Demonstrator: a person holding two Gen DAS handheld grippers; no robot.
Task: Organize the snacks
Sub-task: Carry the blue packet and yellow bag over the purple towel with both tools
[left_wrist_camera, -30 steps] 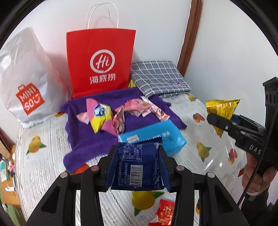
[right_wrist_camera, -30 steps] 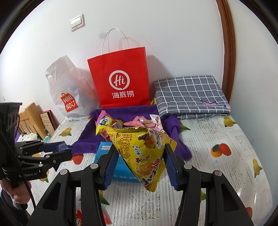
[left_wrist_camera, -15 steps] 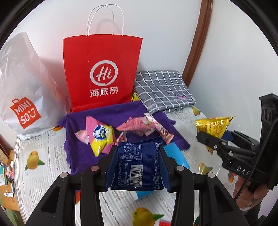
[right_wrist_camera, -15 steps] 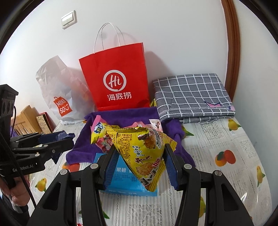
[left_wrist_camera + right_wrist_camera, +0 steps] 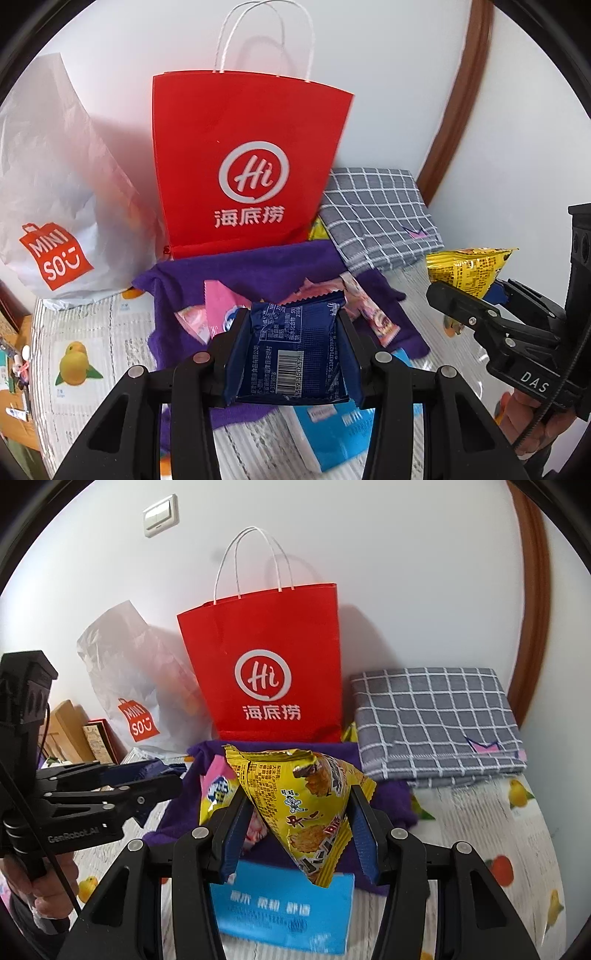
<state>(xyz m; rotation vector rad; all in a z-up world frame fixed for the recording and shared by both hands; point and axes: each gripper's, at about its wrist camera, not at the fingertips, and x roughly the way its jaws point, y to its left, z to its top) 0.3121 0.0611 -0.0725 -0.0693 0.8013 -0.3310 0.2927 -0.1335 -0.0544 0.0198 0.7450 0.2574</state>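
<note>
A white Miniso bag leans against the wall at far left, the red paper bag upright beside it. The left gripper pinches a dark blue snack packet above the purple towel, where pink packets, perhaps sweets, lie. The right gripper clamps a yellow snack bag over the blue tissue pack. A folded checked cloth lies at right.

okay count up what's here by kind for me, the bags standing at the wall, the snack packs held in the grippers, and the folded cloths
Bags at the wall: 2, red paper bag, white Miniso bag
Held snack packs: 2, blue packet in left gripper, yellow packet in right gripper
Cloths: 2, purple towel, grey checked cloth
Total: 6
</note>
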